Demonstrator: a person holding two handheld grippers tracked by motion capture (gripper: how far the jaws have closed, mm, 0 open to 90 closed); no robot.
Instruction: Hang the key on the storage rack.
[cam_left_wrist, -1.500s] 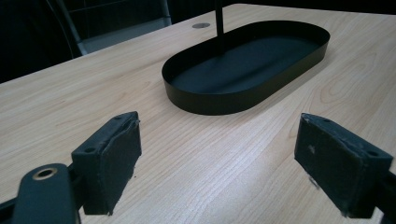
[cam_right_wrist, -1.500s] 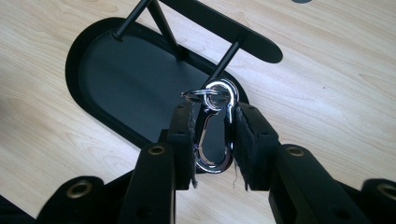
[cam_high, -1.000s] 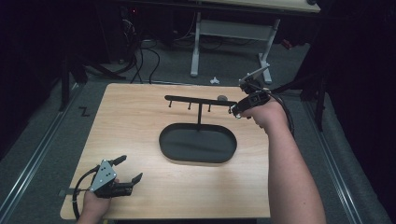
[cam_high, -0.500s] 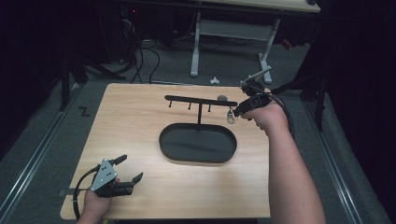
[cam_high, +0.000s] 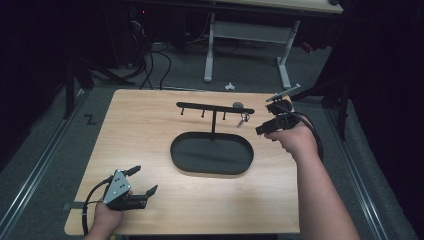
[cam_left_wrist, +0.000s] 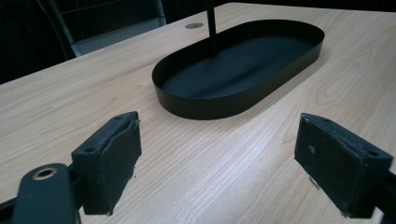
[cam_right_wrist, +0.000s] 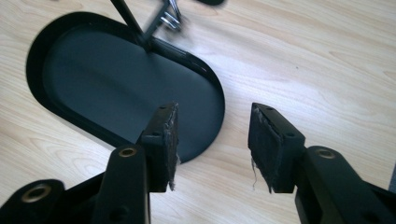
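A: At the right end of the rack (cam_high: 215, 107) we log the bunch of keys (cam_high: 243, 119) hanging below the bar, over bare table (cam_high: 140, 130) just beyond the rim of the oval tray (cam_high: 172, 152). Which hook carries it is too small for us to tell.

B: Agreed. Right gripper (cam_high: 265, 120) sits just beside the keys, apart from them. Its jaws have just been opening, and in its own view we see nothing between the pads: the right gripper (cam_right_wrist: 212, 116) stands half spread over the tray's rounded end (cam_right_wrist: 219, 91), with the keys (cam_right_wrist: 170, 18) blurred up by the post (cam_right_wrist: 128, 18).

A: So we read the step as the let-go after hanging. The keys look free of the pads, though the blur suggests they may be swinging.

B: Left side?

A: Left gripper (cam_high: 144, 180) at the near left corner of the table, well apart from the rack. Pads spread wide, nothing held; the left gripper view (cam_left_wrist: 215, 140) looks across bare wood to the tray wall (cam_left_wrist: 196, 100).

B: Next move, as we judge it: draw the right gripper back along its own line, away from the bar, keeping the pads apart so neither one catches the ring or the bar end.

A: Risk we note: a brush on the keys could lift them off the hook. Back out level first, then away.
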